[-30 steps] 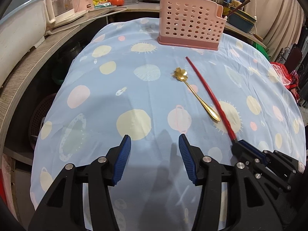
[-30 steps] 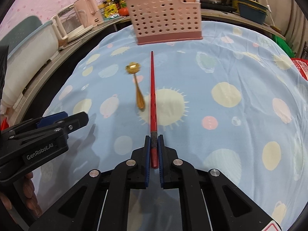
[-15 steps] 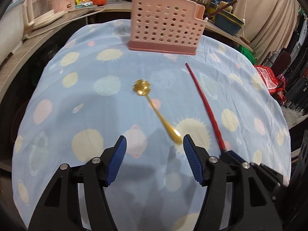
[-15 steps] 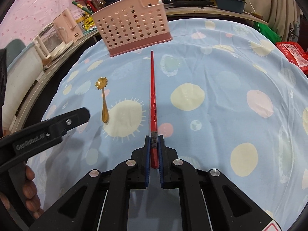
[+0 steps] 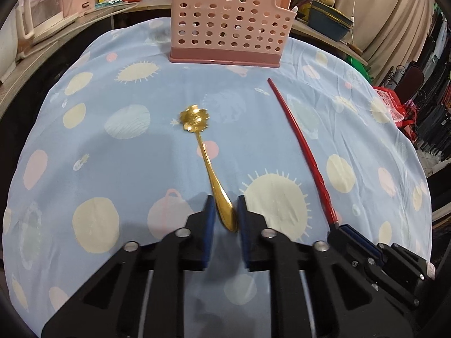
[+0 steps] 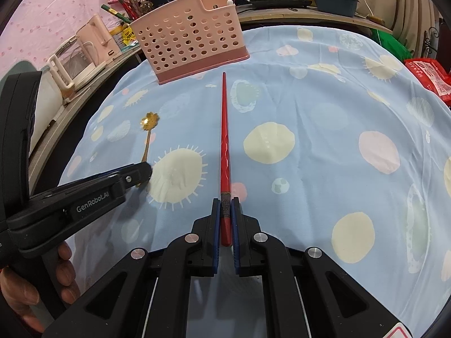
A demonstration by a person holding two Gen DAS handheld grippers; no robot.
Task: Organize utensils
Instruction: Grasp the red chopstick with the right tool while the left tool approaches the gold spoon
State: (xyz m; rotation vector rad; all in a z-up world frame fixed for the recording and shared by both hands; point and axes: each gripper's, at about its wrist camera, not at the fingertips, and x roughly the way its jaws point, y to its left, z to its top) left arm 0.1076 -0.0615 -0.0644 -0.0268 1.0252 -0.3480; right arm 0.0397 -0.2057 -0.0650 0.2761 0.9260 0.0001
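As seen along my left fingers: my left gripper straddled the thick handle end of the gold spoon, its blue pads nearly closed on it; whether they already pinched I could not tell.
Spoon's place: flat on the spotted cloth, flower bowl pointing toward the pink basket at the far edge.
Chopstick, left view: the red chopstick lay to the right, its near end inside my other tool.
As seen along my right fingers: my right gripper was clenched on the red chopstick's butt, tip aimed at the basket, well short of it.
Step in hand: picking up, I judged; both utensils were low over the cloth, neither in the basket.
Next move: finish the left squeeze, lift both, tip them upright over the basket's open top.
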